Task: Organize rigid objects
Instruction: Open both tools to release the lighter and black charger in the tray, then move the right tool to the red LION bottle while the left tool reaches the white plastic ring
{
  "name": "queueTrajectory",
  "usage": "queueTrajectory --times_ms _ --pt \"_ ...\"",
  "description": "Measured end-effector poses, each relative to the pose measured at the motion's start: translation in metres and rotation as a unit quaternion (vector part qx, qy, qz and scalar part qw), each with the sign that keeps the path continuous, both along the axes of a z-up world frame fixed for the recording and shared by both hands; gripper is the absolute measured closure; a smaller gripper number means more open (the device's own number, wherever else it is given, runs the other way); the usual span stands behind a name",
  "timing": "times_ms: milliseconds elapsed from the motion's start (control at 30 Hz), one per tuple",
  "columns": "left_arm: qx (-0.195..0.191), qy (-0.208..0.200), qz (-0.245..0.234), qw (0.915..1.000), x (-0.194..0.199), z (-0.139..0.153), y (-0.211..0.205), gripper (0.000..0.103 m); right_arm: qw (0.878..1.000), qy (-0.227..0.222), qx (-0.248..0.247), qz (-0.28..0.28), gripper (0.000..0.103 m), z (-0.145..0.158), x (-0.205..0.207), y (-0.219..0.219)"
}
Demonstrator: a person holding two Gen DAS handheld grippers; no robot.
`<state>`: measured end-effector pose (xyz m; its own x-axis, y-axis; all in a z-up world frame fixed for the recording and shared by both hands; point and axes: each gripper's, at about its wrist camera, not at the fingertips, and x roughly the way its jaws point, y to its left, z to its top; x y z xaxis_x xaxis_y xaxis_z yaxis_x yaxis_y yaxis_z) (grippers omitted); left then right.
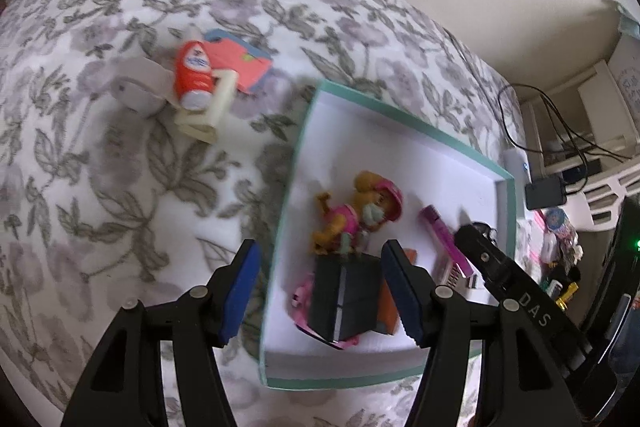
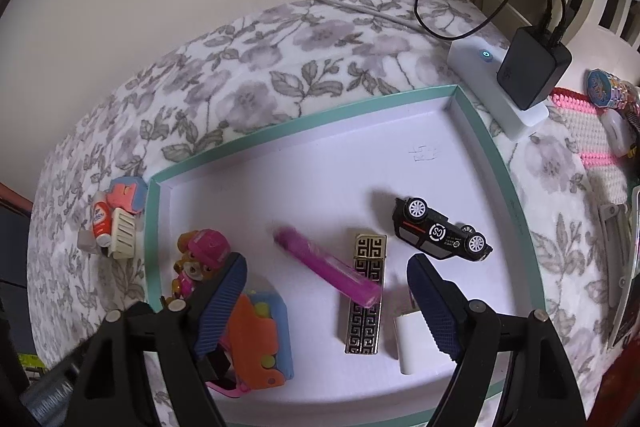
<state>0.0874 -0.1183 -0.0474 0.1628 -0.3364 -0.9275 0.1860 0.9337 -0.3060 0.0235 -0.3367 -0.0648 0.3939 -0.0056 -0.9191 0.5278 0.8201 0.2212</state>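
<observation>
Most of the sorting looks done. Both sets of tongs hang over the tray, empty: the left tongs (image 1: 320, 291) stand partly spread above a black block (image 1: 344, 297) at the tray's near edge, pads clear of it, and the right tongs (image 2: 326, 301) gape wide. In the shallow teal-rimmed tray (image 2: 496, 163) on the bed, nearest lie an orange and blue foam toy (image 2: 264, 339), a white plug (image 2: 410, 343) and a patterned lighter (image 2: 366, 291) with a pink tube (image 2: 326, 267) across it; farther in, a dog figure (image 2: 200, 259) by the left wall and a black toy car (image 2: 440, 233) on its side. Still outside, on the flowered blanket (image 1: 120, 167) off the tray's far left corner, wait a red bottle (image 1: 194, 75), a cream clip (image 1: 208, 111) and a pink card (image 1: 244, 61).
</observation>
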Motion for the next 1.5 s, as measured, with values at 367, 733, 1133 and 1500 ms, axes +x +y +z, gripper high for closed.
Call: queueTrajectory --times_ms 367,733,1133,1500 --pt "0.03 -0.019 0.07 0.9969 0.015 -0.003 0.037 0.013 1.0 -0.004 -0.008 0.005 0.001 -0.002 0.002 0.003" --pt "0.052 -0.039 0.125 0.9901 0.031 -0.003 0.079 0.012 0.998 -0.033 0.01 0.046 0.0 0.0 0.013 0.028" --pt "0.055 -0.112 0.218 0.968 0.057 0.017 0.147 0.001 0.984 -0.124 0.047 0.119 0.0 0.019 0.043 0.091" --pt "0.01 -0.073 0.224 0.9719 0.086 -0.004 0.151 0.001 0.971 -0.158 0.056 0.168 0.02 0.017 0.091 0.135"
